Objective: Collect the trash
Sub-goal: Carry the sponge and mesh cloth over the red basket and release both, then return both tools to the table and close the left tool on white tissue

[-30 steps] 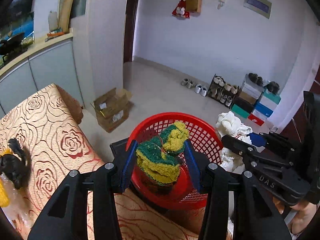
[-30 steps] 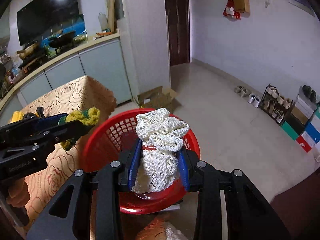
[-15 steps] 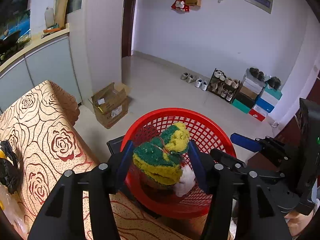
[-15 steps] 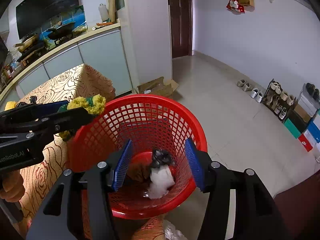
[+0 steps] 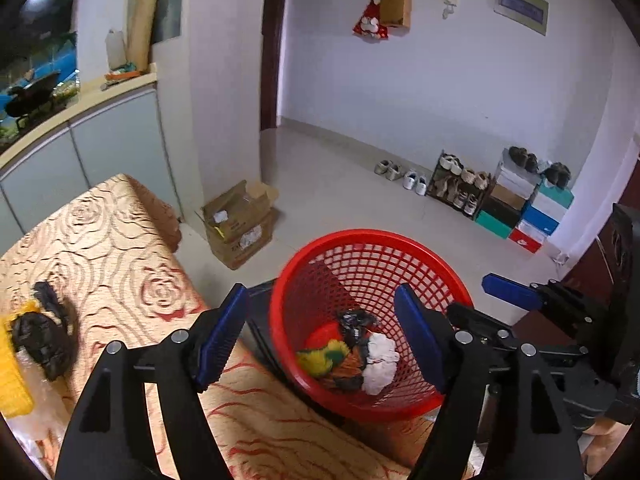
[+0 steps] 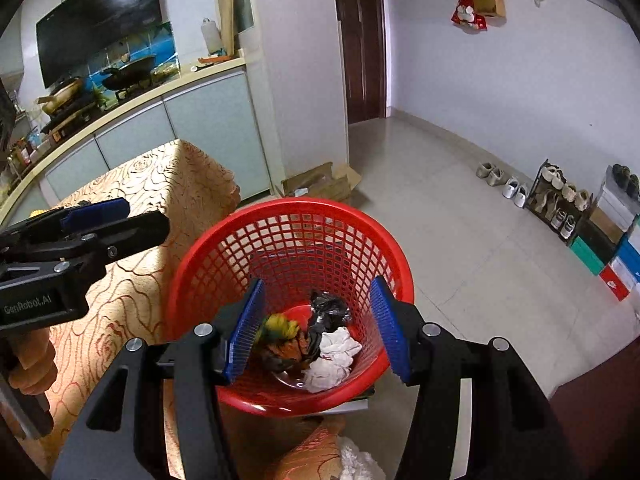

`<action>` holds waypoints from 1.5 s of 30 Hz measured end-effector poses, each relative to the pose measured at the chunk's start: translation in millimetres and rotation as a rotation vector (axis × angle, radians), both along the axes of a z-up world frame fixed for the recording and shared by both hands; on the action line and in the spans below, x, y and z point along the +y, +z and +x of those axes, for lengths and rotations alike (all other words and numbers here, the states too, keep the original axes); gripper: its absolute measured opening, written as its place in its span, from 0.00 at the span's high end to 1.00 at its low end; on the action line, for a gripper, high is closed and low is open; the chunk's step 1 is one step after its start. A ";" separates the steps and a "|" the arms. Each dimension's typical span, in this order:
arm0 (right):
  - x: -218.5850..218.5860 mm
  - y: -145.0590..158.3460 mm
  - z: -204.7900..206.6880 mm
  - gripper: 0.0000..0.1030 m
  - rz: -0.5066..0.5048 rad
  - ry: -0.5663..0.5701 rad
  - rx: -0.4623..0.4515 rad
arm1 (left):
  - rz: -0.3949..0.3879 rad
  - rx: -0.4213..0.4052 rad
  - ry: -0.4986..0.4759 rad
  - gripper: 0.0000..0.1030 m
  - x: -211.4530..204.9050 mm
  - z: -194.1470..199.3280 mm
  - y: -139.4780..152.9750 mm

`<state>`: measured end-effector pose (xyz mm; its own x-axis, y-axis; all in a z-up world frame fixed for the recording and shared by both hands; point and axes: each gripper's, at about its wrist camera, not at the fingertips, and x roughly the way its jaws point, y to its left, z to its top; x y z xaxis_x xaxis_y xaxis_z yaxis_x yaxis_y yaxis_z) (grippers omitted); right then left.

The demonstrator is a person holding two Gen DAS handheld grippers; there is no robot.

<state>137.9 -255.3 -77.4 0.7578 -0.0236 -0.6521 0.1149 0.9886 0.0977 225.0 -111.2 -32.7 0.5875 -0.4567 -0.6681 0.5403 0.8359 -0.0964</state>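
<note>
Red basket (image 6: 208, 256), gold rose-patterned cloth (image 5: 100, 240), blue pads.

I see the basket as bright red open mesh; inside it a yellow-and-green sponge (image 5: 322, 358), a white cloth (image 5: 380, 364) and a black bag (image 6: 326, 308); the tablecloth is gold with raised roses and red swirls; on it a crumpled black bag (image 5: 40, 340) beside something yellow (image 5: 10, 376); my left gripper (image 5: 320, 334) and right gripper (image 6: 320, 330) are black with blue ribbed pads; the floor (image 6: 460, 240) is pale beige tile.

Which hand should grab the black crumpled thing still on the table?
Probably the left gripper: it is open, empty and beside the table where the black crumpled bag lies. The right gripper hangs over the red basket.
</note>
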 end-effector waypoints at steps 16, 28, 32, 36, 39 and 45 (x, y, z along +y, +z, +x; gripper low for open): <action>34.9 23.0 -11.0 0.40 0.027 0.050 -0.062 | -0.013 -0.092 0.189 0.27 72.3 -36.9 22.4; 90.1 28.3 -13.3 0.35 0.069 0.182 -0.057 | 0.014 -0.132 0.358 0.25 138.7 -73.4 26.8; 112.5 31.9 -10.8 0.35 0.071 0.225 -0.061 | 0.029 -0.131 0.417 0.25 167.7 -82.2 22.3; 133.8 35.4 -8.1 0.34 0.075 0.268 -0.067 | 0.041 -0.125 0.486 0.24 199.5 -88.9 19.2; 148.8 37.0 -7.2 0.33 0.077 0.300 -0.068 | 0.042 -0.113 0.533 0.24 220.4 -93.7 16.4; 170.5 41.8 -4.4 0.33 0.072 0.345 -0.071 | 0.048 -0.090 0.631 0.24 265.8 -104.2 6.9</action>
